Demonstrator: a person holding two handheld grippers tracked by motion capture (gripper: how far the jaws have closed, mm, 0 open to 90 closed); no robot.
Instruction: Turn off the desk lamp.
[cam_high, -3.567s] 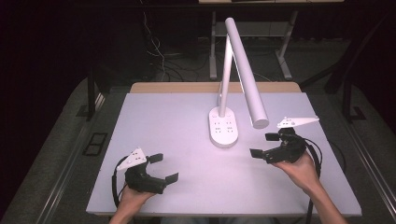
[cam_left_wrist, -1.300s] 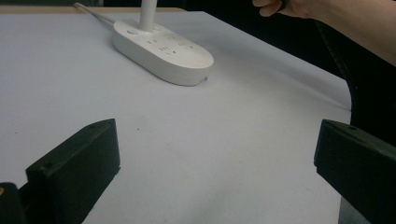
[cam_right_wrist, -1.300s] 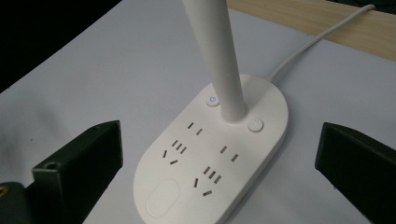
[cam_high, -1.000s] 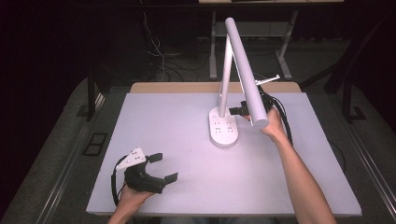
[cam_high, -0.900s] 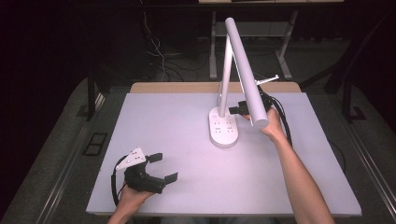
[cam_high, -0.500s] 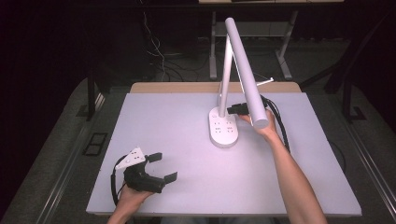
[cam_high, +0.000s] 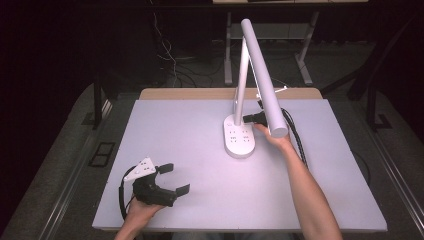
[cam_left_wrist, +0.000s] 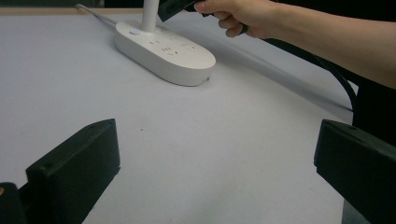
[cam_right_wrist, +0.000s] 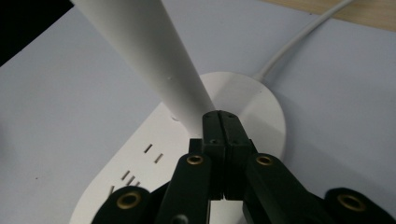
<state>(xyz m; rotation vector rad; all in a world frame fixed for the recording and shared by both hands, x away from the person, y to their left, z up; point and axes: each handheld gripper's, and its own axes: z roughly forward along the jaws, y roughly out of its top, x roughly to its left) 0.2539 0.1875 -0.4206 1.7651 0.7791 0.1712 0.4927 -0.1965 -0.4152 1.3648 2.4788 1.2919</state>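
A white desk lamp stands at the table's back centre, with an oval base (cam_high: 239, 140), an upright post (cam_high: 241, 80) and a long slanted head bar (cam_high: 263, 75). My right gripper (cam_high: 246, 119) is shut with nothing between its jaws. Its tips (cam_right_wrist: 222, 116) point at the foot of the post (cam_right_wrist: 149, 51), just above the base (cam_right_wrist: 261, 107); I cannot tell whether they touch it. My left gripper (cam_high: 175, 178) rests on the table at the front left, open and holding nothing. In the left gripper view the lamp base (cam_left_wrist: 163, 49) lies ahead, beyond its wide-apart jaws.
The lamp's white cable (cam_right_wrist: 303, 37) runs off the back of the base. A black cable (cam_high: 296, 135) trails from my right gripper across the right of the white table (cam_high: 200, 130). The forearm (cam_high: 307, 190) crosses the right front.
My right gripper was open at the table's right 3.6 s ago; it has since shut and moved to the lamp, edging left to the post over the last second. The left has stayed put.
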